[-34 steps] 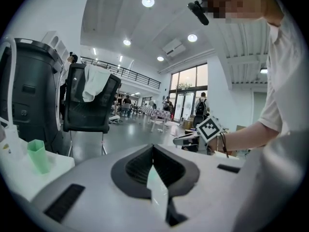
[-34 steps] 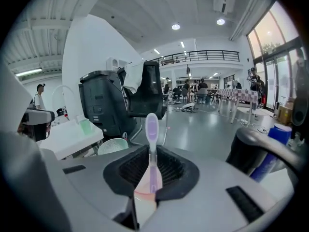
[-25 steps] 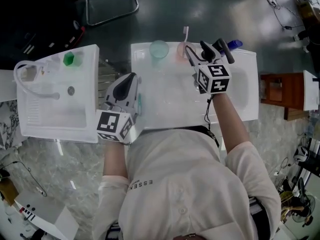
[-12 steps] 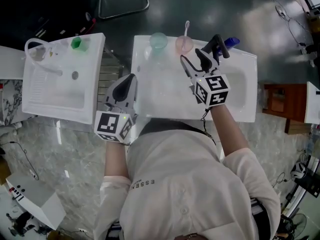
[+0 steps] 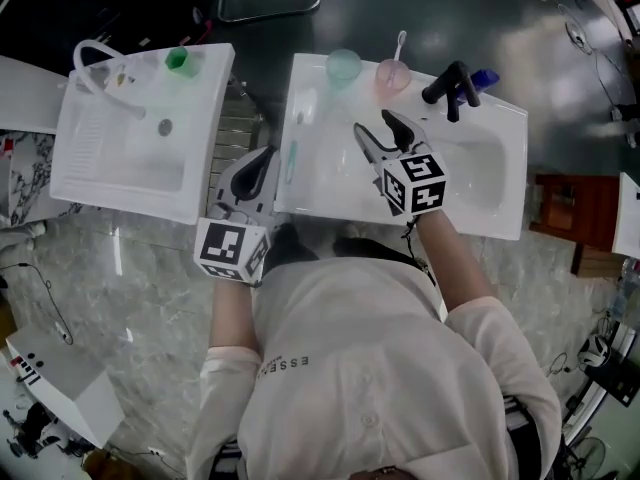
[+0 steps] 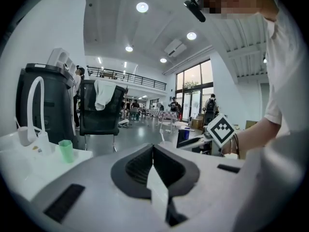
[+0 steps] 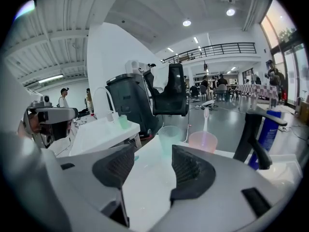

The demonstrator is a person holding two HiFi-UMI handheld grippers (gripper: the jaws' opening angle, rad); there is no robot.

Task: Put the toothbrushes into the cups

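A pink cup (image 5: 392, 76) holding a pink-and-white toothbrush (image 5: 399, 46) stands upright on the back ledge of the right basin (image 5: 470, 183), beside an empty teal cup (image 5: 343, 65). A green toothbrush (image 5: 291, 158) lies on the basin's left ledge. My right gripper (image 5: 373, 123) hovers open over the basin, short of the cups, with nothing between its fingers. In the right gripper view the teal cup (image 7: 170, 138) and the pink cup (image 7: 203, 141) with its toothbrush (image 7: 206, 116) lie ahead of that gripper (image 7: 153, 158). My left gripper (image 5: 268, 156) is shut and empty, just left of the green toothbrush.
A black tap (image 5: 452, 81) and a blue bottle (image 5: 483, 76) stand right of the pink cup. A second white basin (image 5: 110, 158) at the left carries a green cup (image 5: 178, 60) and a white tap (image 5: 100, 53). A gap with a metal grille separates the basins.
My right gripper has drawn back from the pink cup toward the person, still open. The toothbrush stays in the pink cup. The left gripper has hardly moved.
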